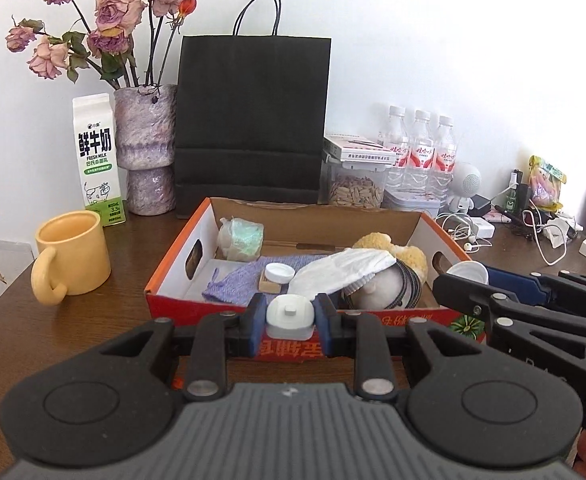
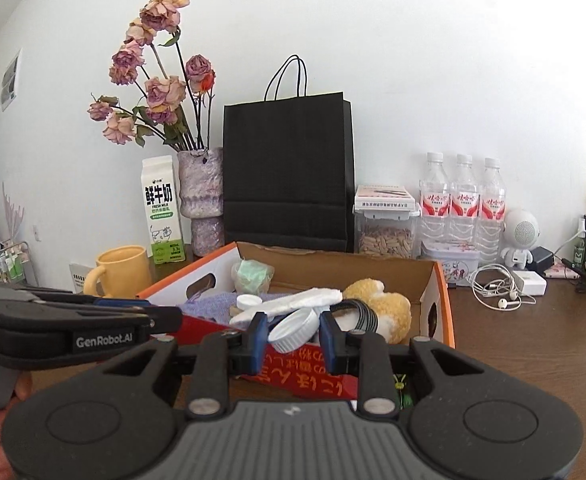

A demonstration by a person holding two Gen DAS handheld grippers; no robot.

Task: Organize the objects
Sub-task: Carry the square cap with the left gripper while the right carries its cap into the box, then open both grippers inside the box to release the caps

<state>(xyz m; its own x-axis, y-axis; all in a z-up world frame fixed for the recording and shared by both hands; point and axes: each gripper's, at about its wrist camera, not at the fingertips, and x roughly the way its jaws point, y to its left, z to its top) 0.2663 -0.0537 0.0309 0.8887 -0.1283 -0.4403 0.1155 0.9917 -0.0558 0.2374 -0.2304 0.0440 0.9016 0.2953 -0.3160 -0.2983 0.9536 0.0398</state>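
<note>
Left gripper [image 1: 289, 322] has its fingers closed to a narrow gap on a small white bottle [image 1: 289, 318], held upright by its sides, neck uppermost with no cap on it. Right gripper [image 2: 293, 330] fingers likewise pinch a white screw cap [image 2: 294, 330], tilted, ribbed rim against the pads. Judgement: the two parts belong together, held one per hand so the cap can be screwed back on before stowing. Both hover at the near edge of the orange cardboard box [image 1: 173, 268] on the brown desk [image 1: 73, 320], which already holds a purple knit cloth [image 1: 249, 276], a white cloth [image 1: 341, 270], a yellow plush toy [image 2: 385, 304] and a second white cap [image 1: 279, 272]. Yellow mug [image 1: 73, 252], milk carton [image 1: 97, 160] and black paper bag [image 1: 253, 120] stand outside the box. Risk: the tilted cap may cross-thread unless levelled first.
</note>
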